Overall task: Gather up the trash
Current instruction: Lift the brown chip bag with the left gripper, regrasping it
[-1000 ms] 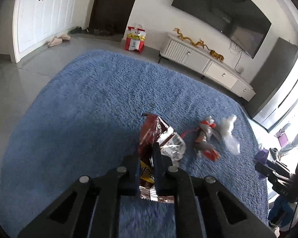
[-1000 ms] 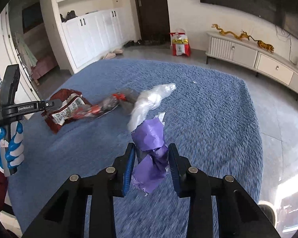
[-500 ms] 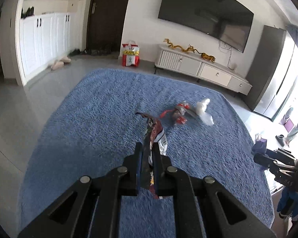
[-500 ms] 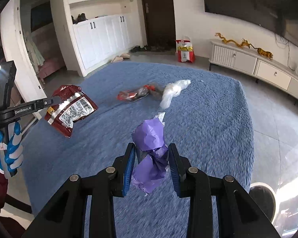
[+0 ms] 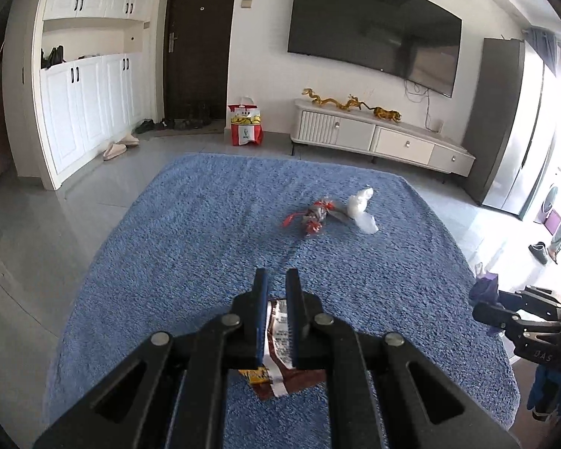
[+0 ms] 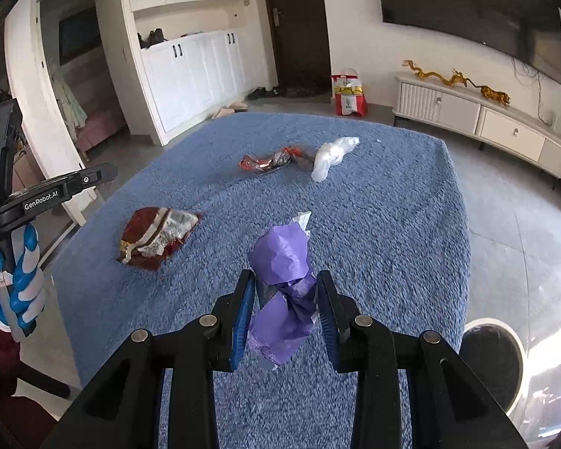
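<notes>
Right wrist view: right tool (image 6: 285, 301) pinches crumpled purple wrapper (image 6: 282, 292); left tool (image 5: 276, 299) spread above brown snack bag (image 6: 155, 237).

Bright daylight, right-side glare, fisheye-warped edges.

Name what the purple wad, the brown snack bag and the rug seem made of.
Purple wad: thin plastic film, it seems, crumpled and slightly glossy.
Brown snack bag: likely foil-lined plastic; silvery, shiny creases.
Rug: blue shaggy pile, probably synthetic, matte.

"GenRobot.AI" on the left claw (image 6: 56, 194); "KFC" on the red bag (image 5: 245, 127).
</notes>
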Tool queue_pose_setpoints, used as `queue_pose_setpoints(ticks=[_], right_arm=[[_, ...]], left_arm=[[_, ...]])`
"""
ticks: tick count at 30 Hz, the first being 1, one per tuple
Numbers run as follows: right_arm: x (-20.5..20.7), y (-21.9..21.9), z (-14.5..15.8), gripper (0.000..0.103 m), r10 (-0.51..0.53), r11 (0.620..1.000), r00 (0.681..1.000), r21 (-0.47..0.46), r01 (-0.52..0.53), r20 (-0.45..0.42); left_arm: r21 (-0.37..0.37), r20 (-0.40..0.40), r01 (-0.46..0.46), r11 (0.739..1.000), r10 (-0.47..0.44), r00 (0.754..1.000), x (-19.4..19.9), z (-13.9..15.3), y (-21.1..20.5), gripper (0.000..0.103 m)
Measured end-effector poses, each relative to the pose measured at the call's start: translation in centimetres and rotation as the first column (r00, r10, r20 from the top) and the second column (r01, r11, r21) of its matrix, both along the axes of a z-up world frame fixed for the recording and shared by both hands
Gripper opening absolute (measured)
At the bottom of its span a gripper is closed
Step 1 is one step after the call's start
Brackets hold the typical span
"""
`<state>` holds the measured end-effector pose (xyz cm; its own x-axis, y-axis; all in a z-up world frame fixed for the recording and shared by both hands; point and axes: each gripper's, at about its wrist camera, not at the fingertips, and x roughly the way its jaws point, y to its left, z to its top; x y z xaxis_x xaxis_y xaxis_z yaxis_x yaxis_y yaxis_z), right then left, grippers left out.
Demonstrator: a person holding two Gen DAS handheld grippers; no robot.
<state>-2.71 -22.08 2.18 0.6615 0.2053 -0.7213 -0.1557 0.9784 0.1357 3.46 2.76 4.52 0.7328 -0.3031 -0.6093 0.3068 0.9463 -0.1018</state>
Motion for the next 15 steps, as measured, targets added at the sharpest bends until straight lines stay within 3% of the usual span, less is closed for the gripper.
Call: queue_pose_setpoints(ticks=[10, 15], right_arm=[[-1.7, -1.3, 0.4, 0.033, -0.019, 1.000, 1.000, 0.015, 0.019, 0.017], [-2.0, -1.9, 0.0, 0.033, -0.035, 0.999, 0.999, 0.027, 0.034, 0.012]], left_arm=[[0.002, 0.011, 0.000, 1.000, 0.000, 1.000, -1.3, 0.5, -0.5, 0.008], [-0.035, -0.037, -0.003, 0.999, 0.001, 0.999, -0.9, -0.2, -0.3, 0.010]])
